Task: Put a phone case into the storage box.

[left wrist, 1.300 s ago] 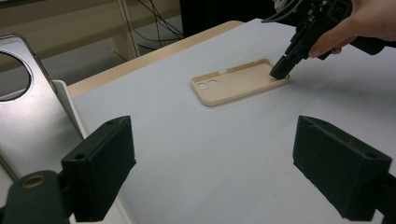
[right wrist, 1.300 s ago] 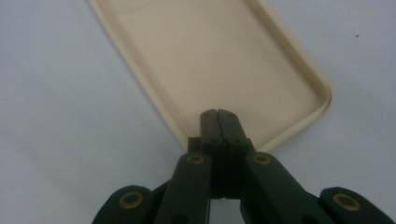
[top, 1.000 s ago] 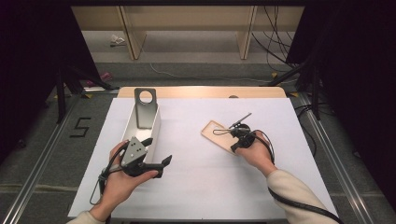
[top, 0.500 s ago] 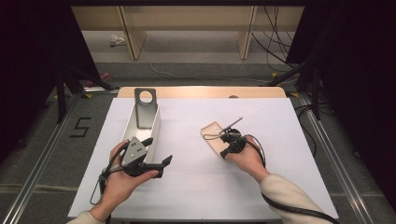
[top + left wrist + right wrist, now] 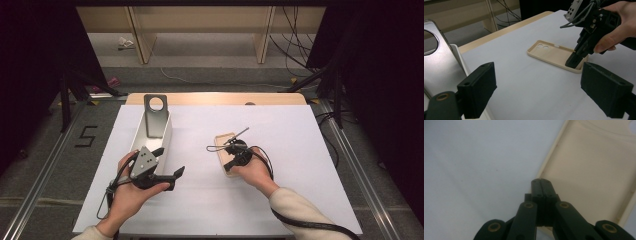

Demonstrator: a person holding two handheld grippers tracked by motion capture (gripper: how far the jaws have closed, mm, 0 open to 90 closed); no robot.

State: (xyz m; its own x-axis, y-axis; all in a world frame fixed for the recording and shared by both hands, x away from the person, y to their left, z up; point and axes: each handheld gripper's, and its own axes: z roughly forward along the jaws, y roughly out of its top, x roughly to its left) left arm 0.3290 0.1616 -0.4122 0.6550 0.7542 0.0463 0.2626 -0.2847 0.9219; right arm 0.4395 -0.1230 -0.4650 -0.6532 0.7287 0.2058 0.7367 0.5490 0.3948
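Observation:
A beige phone case (image 5: pixel 223 142) lies hollow side up on the white table cover (image 5: pixel 300 150), right of the middle. My right gripper (image 5: pixel 231 162) points down into it, shut, with nothing between its fingers. In the right gripper view its closed tips (image 5: pixel 541 182) sit on the case's inner floor (image 5: pixel 594 170) close to one long rim. The left gripper view shows the case (image 5: pixel 551 53) with the right gripper (image 5: pixel 574 61) standing on its near end. My left gripper (image 5: pixel 170 161) is held level at the left, open and empty, its jaws wide apart around a gap (image 5: pixel 541 90) that looks toward the case.
A white open box (image 5: pixel 167 137) stands at the left, and a grey metal plate (image 5: pixel 155 112) with a round hole leans in it, just beyond my left gripper. The plate (image 5: pixel 439 65) is close on the left in the left gripper view. Cables trail from both grippers.
My right hand has slid its shut gripper leftward across the case, from the case's right edge to over its near end. The case appears turned a little. The left gripper has stayed put.

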